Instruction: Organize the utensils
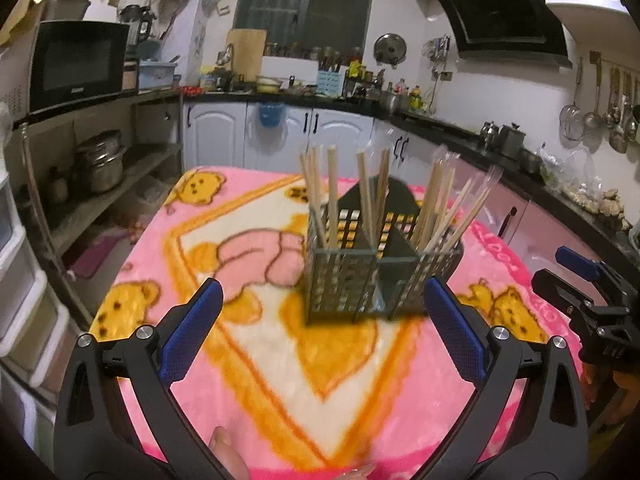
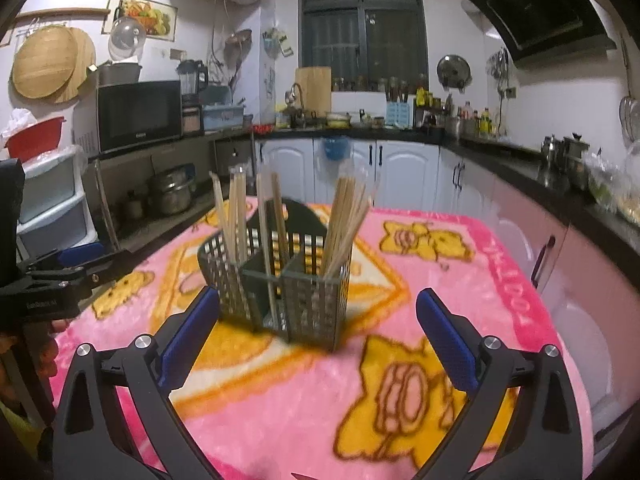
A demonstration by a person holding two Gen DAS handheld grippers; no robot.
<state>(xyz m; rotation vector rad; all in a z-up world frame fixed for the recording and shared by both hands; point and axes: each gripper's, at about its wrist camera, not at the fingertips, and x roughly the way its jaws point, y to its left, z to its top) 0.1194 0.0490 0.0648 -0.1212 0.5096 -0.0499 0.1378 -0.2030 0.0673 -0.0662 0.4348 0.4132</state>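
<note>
Fleece covers the table (image 1: 248, 360), a thick pink blanket printed with orange bears and a cream diamond, soft and slightly rumpled at its edges. Coming in low over the near left edge is the left gripper (image 1: 322, 312), a black frame with two blue, dimpled rubber fingers (image 1: 192, 332); its claw is released, the jaws spread wide with nothing between them but blanket, and a bare fingertip of the person shows at its base. Just beyond those fingers, near the middle of the table, stands the utensil holder (image 1: 340, 280), a dark, boxy caddy of perforated mesh split by flat partitions into compartments. Bundles of pale wooden chopsticks (image 1: 332, 196) stand upright or fan outward in it: a few thin ones in the left compartments, a denser splayed bunch (image 2: 344, 224) in the right one, some topped with clear wrapping. Toward the near right edge the right gripper (image 2: 316, 316) hangs over the blanket, the same black frame and blue textured pads; its claw is likewise released, jaws wide apart and gripping nothing, the holder upright ahead of them, untouched.
</note>
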